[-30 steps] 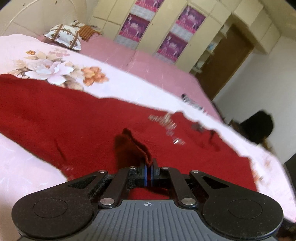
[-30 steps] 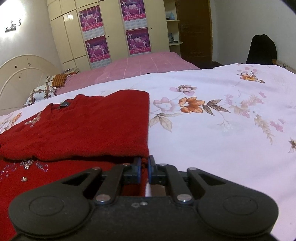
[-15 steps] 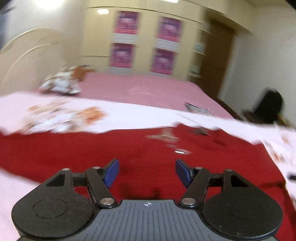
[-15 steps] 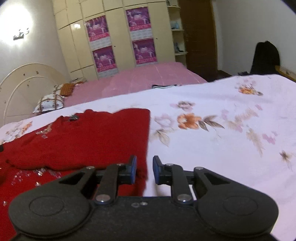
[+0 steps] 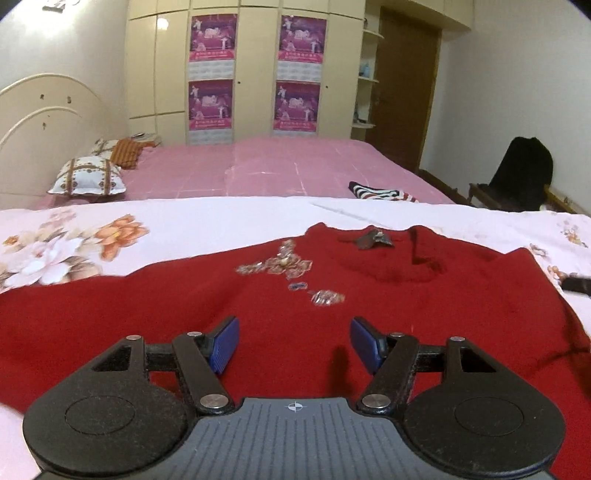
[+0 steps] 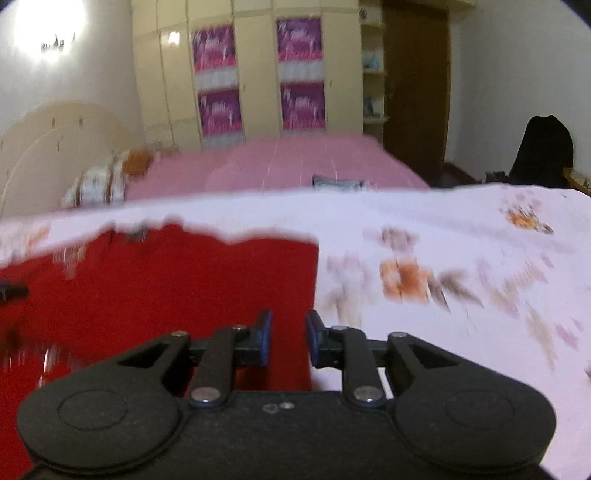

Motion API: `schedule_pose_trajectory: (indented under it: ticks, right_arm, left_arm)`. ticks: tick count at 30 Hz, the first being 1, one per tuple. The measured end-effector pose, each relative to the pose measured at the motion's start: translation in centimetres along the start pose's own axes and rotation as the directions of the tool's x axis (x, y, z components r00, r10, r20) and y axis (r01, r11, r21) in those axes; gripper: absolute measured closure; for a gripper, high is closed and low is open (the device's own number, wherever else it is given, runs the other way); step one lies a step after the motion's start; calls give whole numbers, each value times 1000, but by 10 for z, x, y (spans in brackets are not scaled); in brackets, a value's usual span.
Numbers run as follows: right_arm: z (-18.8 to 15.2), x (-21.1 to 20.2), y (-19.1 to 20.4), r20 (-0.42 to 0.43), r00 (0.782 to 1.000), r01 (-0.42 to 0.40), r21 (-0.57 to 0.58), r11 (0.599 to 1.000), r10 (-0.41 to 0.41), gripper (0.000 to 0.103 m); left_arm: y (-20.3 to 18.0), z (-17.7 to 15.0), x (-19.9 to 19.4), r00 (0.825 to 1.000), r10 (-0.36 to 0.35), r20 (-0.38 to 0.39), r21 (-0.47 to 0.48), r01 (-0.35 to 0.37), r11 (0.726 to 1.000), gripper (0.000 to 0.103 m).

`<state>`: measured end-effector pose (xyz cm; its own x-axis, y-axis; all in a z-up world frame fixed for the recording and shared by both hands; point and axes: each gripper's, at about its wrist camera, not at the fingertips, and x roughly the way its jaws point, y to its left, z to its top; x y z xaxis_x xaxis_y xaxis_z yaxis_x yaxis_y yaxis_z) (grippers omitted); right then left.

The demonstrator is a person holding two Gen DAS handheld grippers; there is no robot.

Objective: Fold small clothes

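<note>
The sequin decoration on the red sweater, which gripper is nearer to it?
Left. The left gripper hovers over the red sweater, the sequin decoration just ahead. The right gripper sits at the sweater's right edge, farther away.

Light: warm indoor light, a wall lamp (image 6: 51, 40) flaring white at upper left of the right wrist view.
Glare: a bright spot on a wardrobe door (image 5: 161, 23).
Sharpness: left wrist view crisp; right wrist view smeared by motion blur, the floral sheet (image 6: 424, 280) streaked.
Edges: fisheye bend, dark corners.
</note>
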<state>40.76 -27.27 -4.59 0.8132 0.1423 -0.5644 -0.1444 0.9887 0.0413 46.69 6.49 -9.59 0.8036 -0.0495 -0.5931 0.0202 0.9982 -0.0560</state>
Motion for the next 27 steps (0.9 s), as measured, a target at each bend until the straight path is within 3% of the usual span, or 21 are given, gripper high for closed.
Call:
schedule_pose_trajectory:
  ticks: [5,6,7,9,11,13,16,18,20,21,23,27]
  right_arm:
    - [16,48,-8,15,998,-69,38,997,69,90]
    - [16,59,-5,-23,998,-59,4,998,59,98]
    - [14,69,-5,-69,998,-13,-25,1000,11,100]
    - [17,71,-16,-65,998,23,28,999,-21,103]
    - [21,72,-19,-89,995,60,54,997,-55,94]
    - [22,68,-13,-85,995,54,28,998,-51,92]
    - [23,46,0,4,1000,22,15,1000,-22,86]
    - [20,44,12,37,999,16,-57,998,-14,84]
    - [16,67,16,-107,993,38,-87,995,-47,84]
    - [18,64,18,-79,995,50,-102,994,-58,84]
    - [21,52,18,-74,996,49,-74,996,-54,84]
    - [3,-2,16,36,999,26,-73,997,-23,81]
  left_arm:
    - [-11,-11,18,1000,15,-9,50,-15,999,37]
    - [-10,-10,17,999,31,-8,59,-30,998,37]
    - [-8,-10,16,999,47,-8,65,-46,997,37]
    - [2,-13,13,998,60,-2,55,-60,997,37]
    - [5,-12,13,999,53,-4,33,-53,998,36]
    - [1,-10,9,998,63,7,38,-63,997,36]
    - [-4,-18,8,998,61,6,59,-62,996,36]
    - [-4,-17,8,998,65,3,59,-65,996,35]
    - [-1,-15,2,998,65,4,47,-65,997,35]
    - [3,-17,-4,997,69,19,38,-70,997,34]
    - [20,-25,-23,994,82,71,-17,-81,997,34]
    - [78,-46,-68,977,173,127,-176,-150,973,34]
